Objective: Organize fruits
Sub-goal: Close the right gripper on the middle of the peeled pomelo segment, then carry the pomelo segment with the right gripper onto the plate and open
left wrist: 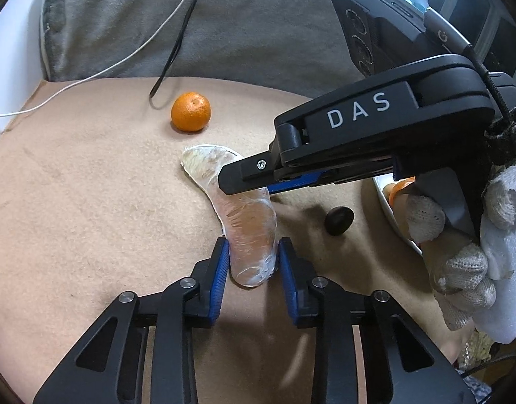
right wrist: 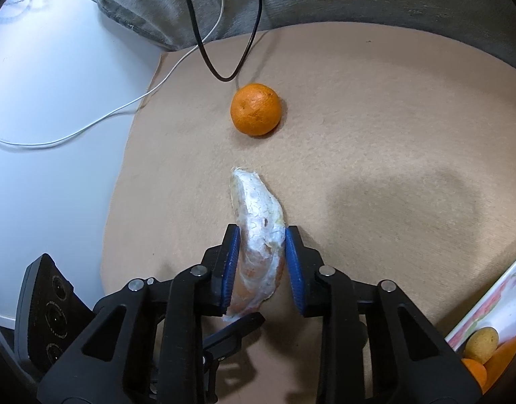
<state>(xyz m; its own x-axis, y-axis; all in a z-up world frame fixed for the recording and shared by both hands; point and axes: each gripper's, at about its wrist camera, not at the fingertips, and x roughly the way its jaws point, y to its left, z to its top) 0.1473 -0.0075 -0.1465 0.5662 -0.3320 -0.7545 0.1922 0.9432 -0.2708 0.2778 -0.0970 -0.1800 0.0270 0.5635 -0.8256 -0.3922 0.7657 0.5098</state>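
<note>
From the left wrist, the left gripper (left wrist: 253, 259) pinches the near end of a curved, peeled citrus segment (left wrist: 248, 222) lying on the tan mat (left wrist: 89, 202). The right gripper (left wrist: 248, 181) comes in from three o'clock and closes on the segment's middle. A whole mandarin (left wrist: 191, 111) sits apart at twelve o'clock, and a small dark fruit (left wrist: 339, 221) lies at three o'clock, near a white tray (left wrist: 389, 208). With two grips on one soft piece, I judge that any pull apart or twist could tear the membrane or crush the pulp.

From the right wrist, the right gripper (right wrist: 261, 262) squeezes the segment (right wrist: 258, 222) between its blue pads (right wrist: 231, 262); the left gripper's tip (right wrist: 237, 330) shows at six o'clock. The segment looks pale and webbed with white pith, orange flesh showing through, its far tip pointing to the mandarin (right wrist: 256, 109) at twelve o'clock. The tray (right wrist: 487, 303) waits at four o'clock; a slippery skin could let the piece drop on the way.
</note>
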